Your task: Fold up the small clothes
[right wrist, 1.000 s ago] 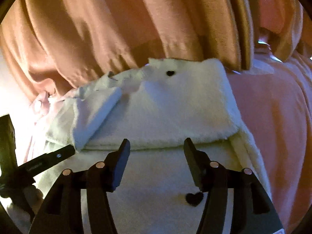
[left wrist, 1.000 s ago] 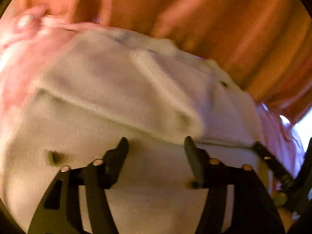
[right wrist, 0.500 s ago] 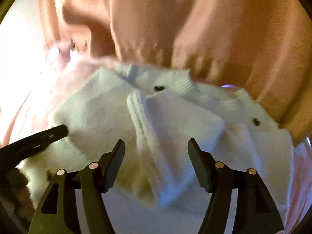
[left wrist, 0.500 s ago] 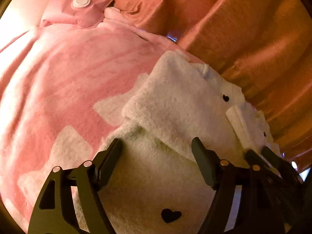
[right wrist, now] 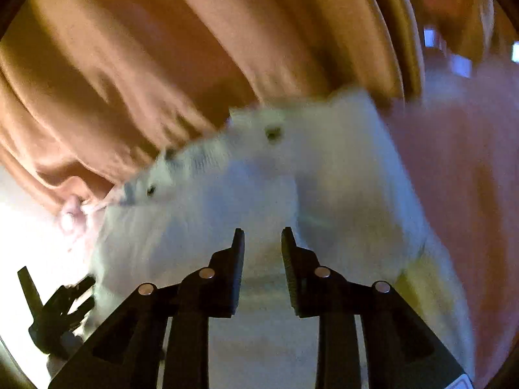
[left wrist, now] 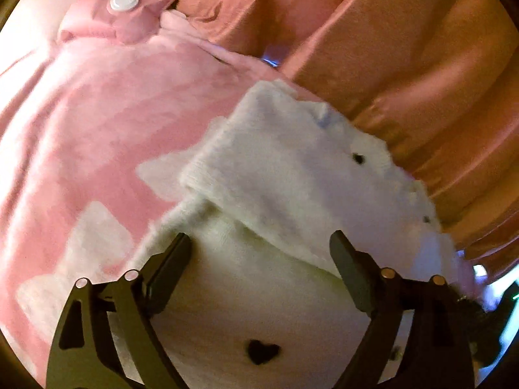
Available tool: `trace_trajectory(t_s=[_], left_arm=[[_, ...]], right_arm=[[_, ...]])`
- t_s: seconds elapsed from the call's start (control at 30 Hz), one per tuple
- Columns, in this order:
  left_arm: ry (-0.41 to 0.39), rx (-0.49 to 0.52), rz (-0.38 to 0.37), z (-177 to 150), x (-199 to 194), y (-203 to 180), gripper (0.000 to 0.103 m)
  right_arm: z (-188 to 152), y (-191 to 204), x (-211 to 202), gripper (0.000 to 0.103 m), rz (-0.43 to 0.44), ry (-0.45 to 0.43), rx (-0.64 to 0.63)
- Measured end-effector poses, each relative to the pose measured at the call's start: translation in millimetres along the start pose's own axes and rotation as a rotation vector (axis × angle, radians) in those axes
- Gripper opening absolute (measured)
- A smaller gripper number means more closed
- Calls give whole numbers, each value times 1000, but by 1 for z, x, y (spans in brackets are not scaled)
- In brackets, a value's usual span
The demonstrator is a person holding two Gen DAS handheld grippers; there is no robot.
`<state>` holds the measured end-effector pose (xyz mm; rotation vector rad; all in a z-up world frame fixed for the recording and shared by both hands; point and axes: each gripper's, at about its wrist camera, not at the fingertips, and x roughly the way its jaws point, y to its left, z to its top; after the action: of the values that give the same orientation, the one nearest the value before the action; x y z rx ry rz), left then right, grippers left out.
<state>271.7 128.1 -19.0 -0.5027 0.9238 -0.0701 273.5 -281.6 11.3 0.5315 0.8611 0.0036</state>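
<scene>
Fluffy white heart-dotted sweater lies dead ahead of both: left gripper jaws wide apart, right gripper jaws nearly together, holding nothing.

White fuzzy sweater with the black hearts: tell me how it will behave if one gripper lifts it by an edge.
The white sweater will probably flop and drape: its folded-over flap already sags softly. It looks light, thin fluffy knit. The fold may well fall open, since nothing pins it; the left gripper is open above it, and the right gripper has narrowed jaws with nothing visibly between them.
</scene>
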Motion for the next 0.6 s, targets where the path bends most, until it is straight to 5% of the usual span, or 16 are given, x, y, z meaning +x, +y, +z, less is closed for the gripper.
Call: trace_trajectory(t_s=[0.1,0.13,0.17,0.33,0.4,0.43,0.47,0.53,0.6], left_arm=[[10,-85,-109,2,-5,6,86],[20,-114,-129,4,-4,9,89],[33,-128,-136,5,-1,10,89],[37,-172,-149,14,10,14,89],[20,-169,-157,19,12,15,76],[15,-165,-158,21,14,17,59],[20,-169,-150,23,16,21,52],[30,-200,-146,24,19,31,29],[34,-219,-140,25,20,37,23]], right_arm=[[-2,-21,-3,41,101,-12,94],[0,-24,-4,60,104,-23,122],[2,-28,-5,66,102,-39,160],[10,-26,15,66,137,-3,216],[17,-8,22,60,96,10,145],[21,4,25,44,65,25,93],[28,16,23,10,68,31,43],[46,46,-1,9,134,-40,-23],[63,66,-34,8,255,-147,-56]])
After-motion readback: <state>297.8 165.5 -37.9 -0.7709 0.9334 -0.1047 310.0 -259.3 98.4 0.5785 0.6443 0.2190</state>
